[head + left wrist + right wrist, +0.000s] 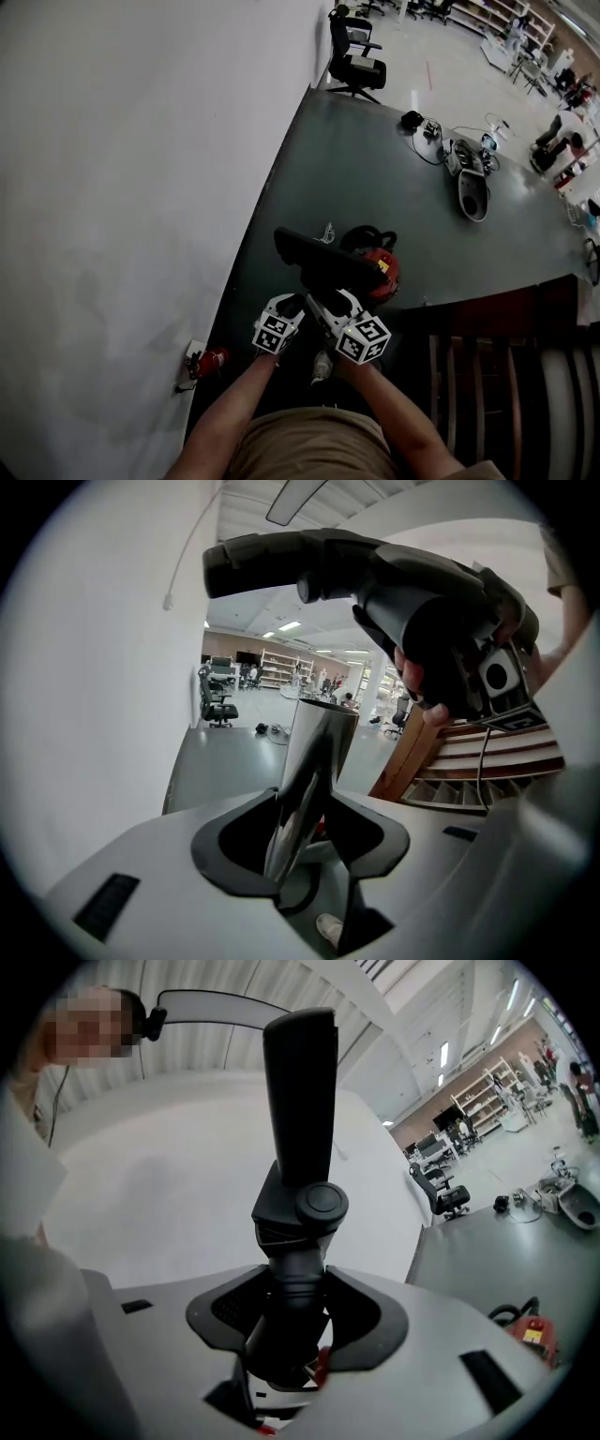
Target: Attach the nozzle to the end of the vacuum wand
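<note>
Nozzle [300,1101] is a matte black plastic floor head: a long flat bar on a ribbed neck with a round pivot knob. In the head view it [314,251] hangs just left of the red vacuum canister [377,267], covering part of the canister's near-left edge. The right gripper [295,1321] has its jaws pressed on the nozzle's neck, with the bar standing up past them. The left gripper [300,827] pinches the vacuum wand [314,761], a smooth, mirror-bright metal tube with an open round end. From that gripper's camera the nozzle [328,564] sits above and beyond the open end, with a gap between them. Both grippers [292,305] [323,300] are on the near side of the canister, close together. The canister is glossy and rounded, with a black carrying handle, and rests on a smooth dark grey floor [375,178]. A plain white wall [131,187] runs along the canister's left. Low on that wall, nearer than the canister, is a white wall socket [194,354]. To the canister's right and nearer stands a dark wooden staircase [487,375] with slatted rails. Far beyond the canister is a black office chair [356,58]. Beyond it to the right lie cables [427,131] and a pale grey shell-shaped object [472,192]. Shelving fills the bright back of the room.
</note>
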The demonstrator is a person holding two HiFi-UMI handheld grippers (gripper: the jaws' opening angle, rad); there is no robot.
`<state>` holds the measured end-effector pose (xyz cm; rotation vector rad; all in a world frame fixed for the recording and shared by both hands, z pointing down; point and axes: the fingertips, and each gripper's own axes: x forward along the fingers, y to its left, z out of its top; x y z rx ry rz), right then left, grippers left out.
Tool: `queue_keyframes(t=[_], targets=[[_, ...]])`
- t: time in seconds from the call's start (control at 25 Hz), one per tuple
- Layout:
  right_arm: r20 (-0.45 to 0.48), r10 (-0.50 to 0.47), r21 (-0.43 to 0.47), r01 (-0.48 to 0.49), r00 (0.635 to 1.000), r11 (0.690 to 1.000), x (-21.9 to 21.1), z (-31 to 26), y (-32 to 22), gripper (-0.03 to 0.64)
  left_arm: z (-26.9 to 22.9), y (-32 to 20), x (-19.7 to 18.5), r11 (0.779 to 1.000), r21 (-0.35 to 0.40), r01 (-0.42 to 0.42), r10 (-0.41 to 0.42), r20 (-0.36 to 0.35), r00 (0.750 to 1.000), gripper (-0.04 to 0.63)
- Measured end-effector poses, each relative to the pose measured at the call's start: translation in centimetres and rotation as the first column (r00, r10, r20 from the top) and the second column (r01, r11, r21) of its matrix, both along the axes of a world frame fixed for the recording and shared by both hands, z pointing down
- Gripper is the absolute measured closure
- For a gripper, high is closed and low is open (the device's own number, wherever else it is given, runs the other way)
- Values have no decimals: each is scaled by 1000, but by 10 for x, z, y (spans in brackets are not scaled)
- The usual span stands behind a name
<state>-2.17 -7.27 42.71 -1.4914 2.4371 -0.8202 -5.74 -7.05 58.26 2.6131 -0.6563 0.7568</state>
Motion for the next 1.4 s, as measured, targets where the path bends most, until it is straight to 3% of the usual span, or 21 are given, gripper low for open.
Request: queue_keyframes(t=[0.36,0.72,1.08,1.28,1.4], targets=[[-227,44,66,-29,973,997,21,11,27,423,-4,46,45,996,25,-83,82,25,996,436],[-243,107,60,-96,964,994,50,25,31,431,-4,64,70,991,41,-125,124,31,992,436],[-295,-32,-28,25,955,999,41,55,33,499,-3,78,68,984,54,-170,167,66,984,426],[-193,12,-66,-25,981,997,52,64,34,499,0,72,66,988,25,-155,154,56,987,425],[-243,-4,-38,-5,970,999,48,69,39,499,7,74,65,980,27,-197,194,93,977,426]])
